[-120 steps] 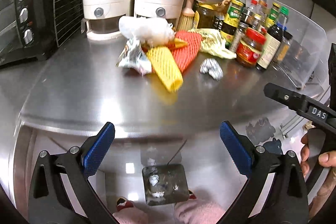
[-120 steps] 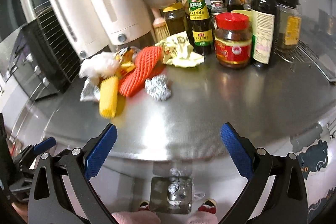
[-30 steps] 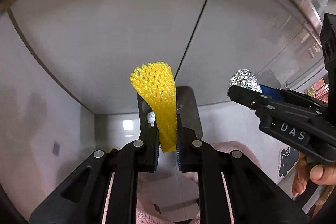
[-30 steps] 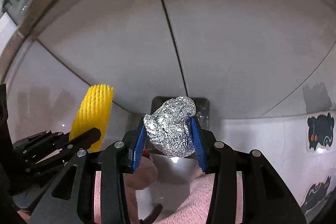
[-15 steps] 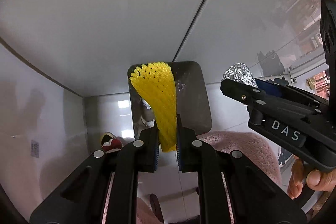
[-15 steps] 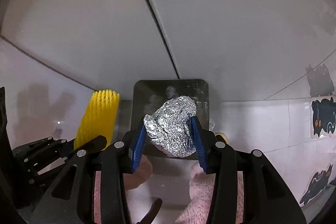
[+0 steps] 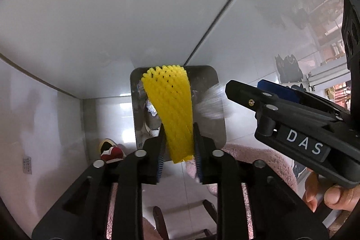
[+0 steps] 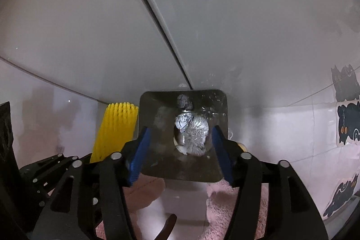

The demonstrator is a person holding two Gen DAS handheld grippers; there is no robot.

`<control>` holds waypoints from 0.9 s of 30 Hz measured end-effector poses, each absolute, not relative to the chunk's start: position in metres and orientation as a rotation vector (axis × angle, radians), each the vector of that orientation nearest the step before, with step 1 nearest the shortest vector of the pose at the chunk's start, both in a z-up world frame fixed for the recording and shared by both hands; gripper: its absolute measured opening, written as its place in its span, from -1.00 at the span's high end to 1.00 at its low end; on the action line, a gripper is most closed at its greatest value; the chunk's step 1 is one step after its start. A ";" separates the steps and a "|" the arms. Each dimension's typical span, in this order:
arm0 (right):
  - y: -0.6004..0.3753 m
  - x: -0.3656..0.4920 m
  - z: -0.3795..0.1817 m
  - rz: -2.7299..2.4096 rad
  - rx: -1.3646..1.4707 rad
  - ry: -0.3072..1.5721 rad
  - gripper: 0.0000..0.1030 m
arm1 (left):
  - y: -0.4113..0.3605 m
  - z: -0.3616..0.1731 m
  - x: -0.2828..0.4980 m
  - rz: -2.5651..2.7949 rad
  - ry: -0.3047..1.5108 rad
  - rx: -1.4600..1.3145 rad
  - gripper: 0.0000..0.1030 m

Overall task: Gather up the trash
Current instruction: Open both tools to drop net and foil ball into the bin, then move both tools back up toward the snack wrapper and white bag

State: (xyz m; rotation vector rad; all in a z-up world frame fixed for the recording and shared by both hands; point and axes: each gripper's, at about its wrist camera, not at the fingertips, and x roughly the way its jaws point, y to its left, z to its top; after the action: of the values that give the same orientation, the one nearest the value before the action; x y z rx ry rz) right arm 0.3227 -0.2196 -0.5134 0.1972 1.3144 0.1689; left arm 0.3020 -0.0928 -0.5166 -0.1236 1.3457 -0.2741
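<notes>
A yellow foam net [image 7: 171,105] stands upright between the jaws of my left gripper [image 7: 178,134], right over the open metal bin [image 7: 211,82]. The jaws are opening, and the net still sits between the pads, touching them. My right gripper [image 8: 180,131] hangs over the same bin [image 8: 155,109] with its jaws opening wide. The foil ball [image 8: 195,134] is a blurred shape loose between them, falling into the bin. In the left wrist view it is a silver streak [image 7: 209,105] beside the right gripper [image 7: 243,87]. The net [image 8: 117,127] also shows left of the bin.
Grey cabinet doors with a dark seam [image 7: 225,10] rise behind the bin. Pink fluffy slippers [image 7: 258,156] and a red and white shoe [image 7: 110,151] are on the white floor. Cat stickers [image 8: 346,105] mark the right wall. A hand [image 7: 333,192] grips the right handle.
Both grippers sank closer over the bin. The right jaws spread and let the foil ball go; it now drops blurred. The left jaws widened slightly around the yellow net.
</notes>
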 end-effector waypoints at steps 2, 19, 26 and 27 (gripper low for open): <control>-0.222 0.323 -0.511 0.161 0.198 1.304 -0.39 | -0.093 -0.514 0.301 -0.264 1.341 -0.122 0.24; -0.244 0.288 -0.432 0.153 0.231 1.183 -0.81 | -0.085 -0.427 0.268 -0.233 1.205 -0.069 -0.75; -0.265 0.266 -0.384 0.167 0.298 1.110 -0.82 | -0.081 -0.367 0.247 -0.246 1.091 -0.075 -0.80; -0.269 0.263 -0.374 0.172 0.307 1.095 -0.82 | -0.080 -0.356 0.243 -0.249 1.068 -0.075 -0.81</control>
State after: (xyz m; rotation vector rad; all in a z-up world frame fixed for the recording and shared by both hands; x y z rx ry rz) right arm 0.2627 -0.2686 -0.3744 0.3066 1.0949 0.1719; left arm 0.2433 -0.0803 -0.3559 -0.0749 1.0677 -0.2488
